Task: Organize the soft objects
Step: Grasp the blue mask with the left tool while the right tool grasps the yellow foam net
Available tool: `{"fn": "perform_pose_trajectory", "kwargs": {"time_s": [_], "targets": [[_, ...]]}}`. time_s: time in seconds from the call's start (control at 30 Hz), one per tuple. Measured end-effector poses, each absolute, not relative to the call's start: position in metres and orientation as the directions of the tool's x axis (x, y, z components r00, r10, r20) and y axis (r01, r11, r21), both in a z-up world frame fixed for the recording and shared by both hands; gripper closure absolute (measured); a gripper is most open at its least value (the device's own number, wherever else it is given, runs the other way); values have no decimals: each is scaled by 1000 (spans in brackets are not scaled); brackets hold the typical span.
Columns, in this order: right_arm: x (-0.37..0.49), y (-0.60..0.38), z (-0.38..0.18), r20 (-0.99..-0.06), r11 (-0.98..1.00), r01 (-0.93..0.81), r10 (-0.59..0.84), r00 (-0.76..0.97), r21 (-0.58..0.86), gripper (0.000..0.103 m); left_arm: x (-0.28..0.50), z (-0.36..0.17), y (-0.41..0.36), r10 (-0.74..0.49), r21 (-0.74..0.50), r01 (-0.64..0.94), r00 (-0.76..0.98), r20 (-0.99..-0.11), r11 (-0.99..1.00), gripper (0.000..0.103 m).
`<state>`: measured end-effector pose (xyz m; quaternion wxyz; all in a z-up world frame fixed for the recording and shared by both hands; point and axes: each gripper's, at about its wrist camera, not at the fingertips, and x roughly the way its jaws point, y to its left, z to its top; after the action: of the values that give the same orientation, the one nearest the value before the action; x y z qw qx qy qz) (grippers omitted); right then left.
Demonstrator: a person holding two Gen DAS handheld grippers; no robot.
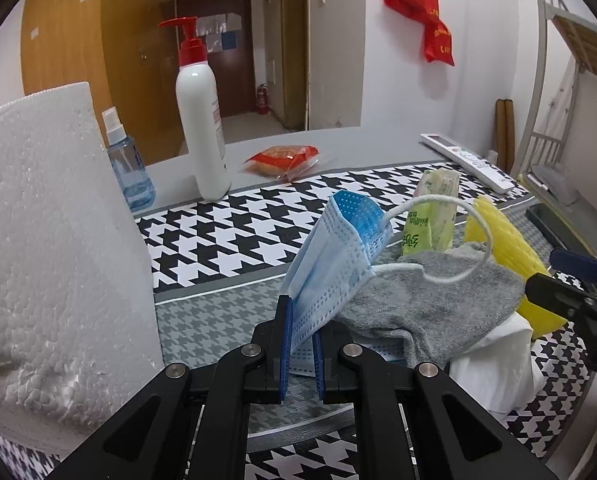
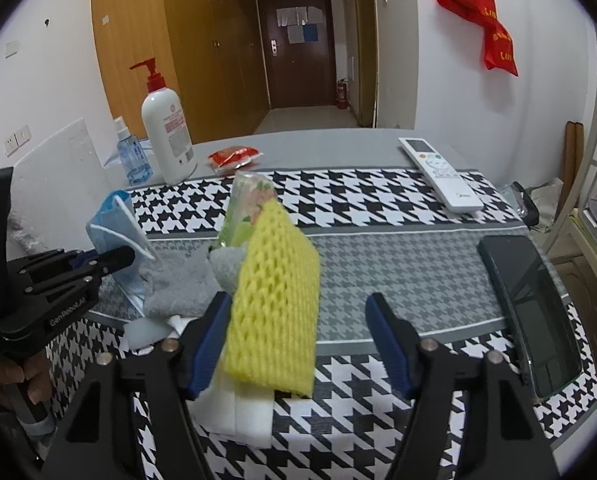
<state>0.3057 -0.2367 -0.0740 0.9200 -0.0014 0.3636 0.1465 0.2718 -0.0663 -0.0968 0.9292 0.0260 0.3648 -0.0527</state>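
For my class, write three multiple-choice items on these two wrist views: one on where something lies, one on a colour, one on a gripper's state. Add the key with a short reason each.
1. Where does the remote lie?
A. On the far right of the patterned cloth
B. On top of the sock
C. Beside the spray bottle

2. What colour is the pump on the white bottle?
A. Blue
B. Red
C. Yellow

3. What is the left gripper doing?
A. Standing open over bare cloth
B. Clamping the foam net
C. Clamping the face mask

Key:
1 A: the remote rests at the cloth's far right, apart from the pile.
2 B: the pump head is red in both views.
3 C: the mask's edge is pinched between the blue pads; the yellow foam net sits between the right gripper's open jaws.
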Motion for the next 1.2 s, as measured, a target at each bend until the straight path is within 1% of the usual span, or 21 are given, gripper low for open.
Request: {"fn": "perform_pose_trajectory", "kwargs": {"time_s": [0.03,0.1,0.13,0.17,0.23,0.33,0.37,0.43,0.5,0.53,0.6,0.97,1.2], "targets": [[308,-237,-76,-682,959,-267,262,683,101,38,272,-97,-66,-84,4,119,727,-682,993,93],[312,-237,-80,-702,962,-259,247,668,91,45,273,-97,-65,-91,-7,119,725,-683,993,93],[314,-237,-83,-713,960,-263,248,656,91,54,273,-97,-64,-97,-14,120,725,-682,993,93],[316,-237,-85,-721,961,-261,246,648,92,59,273,-97,-63,-101,-19,120,725,-682,993,93],[319,-239,-88,-733,962,-254,241,637,95,61,273,-97,-62,-105,-25,121,724,-682,992,93],[321,-239,-92,-745,963,-252,238,623,97,72,274,-98,-61,-114,-34,125,720,-685,992,93],[321,-240,-92,-742,962,-253,243,625,102,80,274,-98,-61,-117,-38,125,718,-686,991,93],[320,-240,-92,-740,958,-266,257,622,109,85,275,-98,-59,-125,-50,125,714,-689,991,94],[318,-240,-92,-735,957,-269,258,627,106,86,276,-99,-58,-130,-58,125,714,-688,990,96],[317,-242,-90,-729,956,-270,265,631,113,90,275,-98,-58,-131,-59,125,716,-686,990,98],[314,-244,-87,-716,956,-268,267,644,116,90,273,-97,-59,-136,-59,130,724,-677,990,99],[294,-254,-61,-655,960,-260,265,708,107,90,259,-78,-64,-156,-56,153,778,-609,987,99],[283,-259,-42,-607,956,-271,280,744,110,90,241,-52,-68,-145,-25,156,832,-535,987,99]]}}
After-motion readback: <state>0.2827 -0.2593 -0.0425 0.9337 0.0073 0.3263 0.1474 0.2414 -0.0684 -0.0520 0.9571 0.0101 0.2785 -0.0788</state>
